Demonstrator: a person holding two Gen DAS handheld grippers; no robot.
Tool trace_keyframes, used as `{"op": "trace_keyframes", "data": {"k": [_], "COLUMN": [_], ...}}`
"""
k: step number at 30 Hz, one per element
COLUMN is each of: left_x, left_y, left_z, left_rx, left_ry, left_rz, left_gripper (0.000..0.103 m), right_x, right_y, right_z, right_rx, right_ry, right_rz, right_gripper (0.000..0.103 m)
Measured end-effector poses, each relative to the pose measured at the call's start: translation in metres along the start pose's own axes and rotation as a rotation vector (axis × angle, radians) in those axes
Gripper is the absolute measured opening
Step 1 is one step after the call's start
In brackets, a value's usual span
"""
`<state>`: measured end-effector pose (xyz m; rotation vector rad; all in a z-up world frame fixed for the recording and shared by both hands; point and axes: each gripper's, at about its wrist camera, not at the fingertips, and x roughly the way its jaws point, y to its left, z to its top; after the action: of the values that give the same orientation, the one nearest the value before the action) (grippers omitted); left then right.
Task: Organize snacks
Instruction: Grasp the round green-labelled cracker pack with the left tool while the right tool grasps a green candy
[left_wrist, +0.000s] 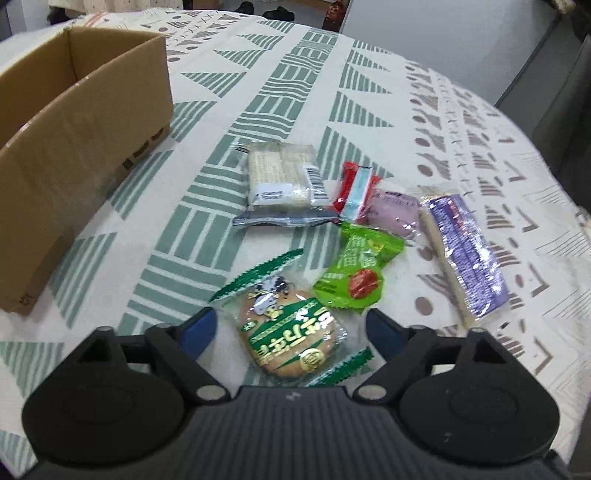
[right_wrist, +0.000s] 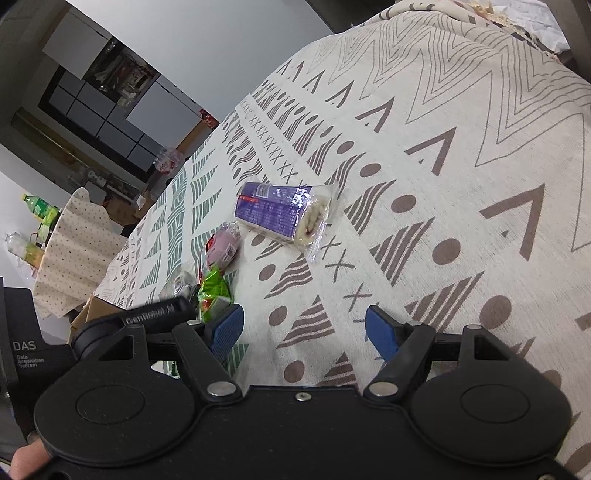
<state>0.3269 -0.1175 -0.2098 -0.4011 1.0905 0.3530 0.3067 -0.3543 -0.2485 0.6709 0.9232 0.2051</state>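
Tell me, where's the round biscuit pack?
In the left wrist view, the biscuit pack lies between the open left gripper fingers, just before the green snack.

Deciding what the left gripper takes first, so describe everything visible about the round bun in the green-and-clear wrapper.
The round bun packet is a flat, tan-brown disc sealed in a glossy clear plastic wrapper with green zigzag-crimped ends, a green band of white lettering, a small gold seal and a cartoon cow. It looks unopened and lies flat on the patterned tablecloth, its length running diagonally. It sits between the open blue-padded fingers of the left gripper, which do not appear to grip it. The green snack packet lies just beyond it; whether they touch is unclear.
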Motion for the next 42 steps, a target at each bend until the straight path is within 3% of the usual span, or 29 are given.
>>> {"op": "trace_keyframes", "data": {"k": [2, 4, 24, 33, 36, 39, 40, 42], "left_x": [-0.002, -0.004, -0.013, -0.003, 0.001, 0.004, 0.005, 0.008], "left_y": [0.000, 0.005, 0.049, 0.063, 0.062, 0.062, 0.063, 0.065], "left_z": [0.000, 0.002, 0.031, 0.047, 0.050, 0.052, 0.053, 0.054], "left_rx": [0.014, 0.020, 0.023, 0.019, 0.029, 0.028, 0.027, 0.024], "left_ry": [0.002, 0.002, -0.031, -0.024, -0.016, -0.014, -0.011, -0.005], "left_rz": [0.034, 0.060, -0.075, -0.135, -0.151, -0.154, -0.156, -0.163], "left_gripper": [0.061, 0.049, 0.048, 0.048, 0.048, 0.048, 0.048, 0.048], "right_x": [0.002, 0.004, 0.053, 0.074, 0.080, 0.085, 0.085, 0.085], "right_y": [0.002, 0.006, 0.052, 0.066, 0.071, 0.072, 0.072, 0.070], "right_z": [0.001, 0.001, 0.005, 0.006, 0.005, 0.003, 0.001, 0.000], "right_rx": [-0.011, -0.031, -0.042, -0.065, -0.076, -0.083, -0.087, -0.094], "right_ry": [-0.002, -0.001, 0.040, 0.040, 0.049, 0.061, 0.062, 0.061], "right_rz": [0.000, -0.004, 0.145, 0.154, 0.154, 0.148, 0.139, 0.125], "right_gripper": [0.073, 0.073, 0.064, 0.064, 0.058, 0.044, 0.032, 0.027]}}
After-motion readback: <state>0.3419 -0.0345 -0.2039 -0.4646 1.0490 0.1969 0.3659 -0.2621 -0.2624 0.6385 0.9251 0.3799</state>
